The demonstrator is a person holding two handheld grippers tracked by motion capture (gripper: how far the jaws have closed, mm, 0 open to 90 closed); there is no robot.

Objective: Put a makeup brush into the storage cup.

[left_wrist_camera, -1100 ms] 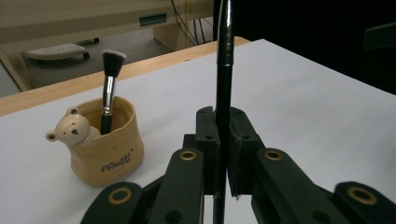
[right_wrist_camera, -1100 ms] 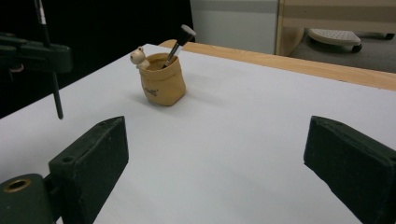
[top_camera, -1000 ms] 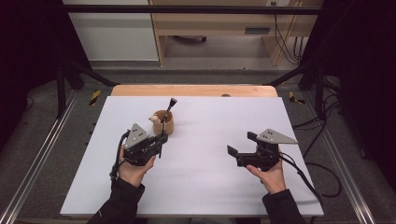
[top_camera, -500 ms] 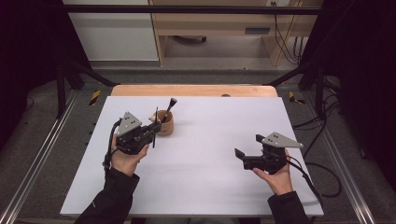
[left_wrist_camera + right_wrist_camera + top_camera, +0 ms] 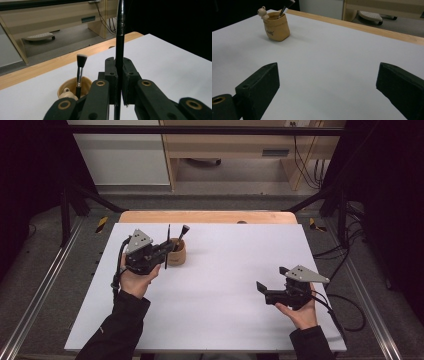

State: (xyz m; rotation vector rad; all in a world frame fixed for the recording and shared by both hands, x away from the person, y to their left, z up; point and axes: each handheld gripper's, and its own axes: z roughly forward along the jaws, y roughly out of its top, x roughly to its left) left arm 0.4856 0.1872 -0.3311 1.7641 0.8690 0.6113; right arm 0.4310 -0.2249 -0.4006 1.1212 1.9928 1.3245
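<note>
A small tan cup stands on the white table at the left rear, with a make-up brush leaning in it. My left gripper hovers just left of the cup, shut on a thin black stick held upright. In the left gripper view the stick is pinched between the jaws of the left gripper, with the cup and brush beyond. My right gripper rests low at the front right, open and empty. The right gripper faces the cup from afar.
A wooden strip runs along the table's far edge. Beyond it are a floor, a wooden bench and cables. A small pale figure perches on the cup's rim. Metal frame rails flank the table.
My left gripper has lifted and drawn left and toward the far edge, carrying the black stick beside the cup. The right hand has shifted slightly to the right.
</note>
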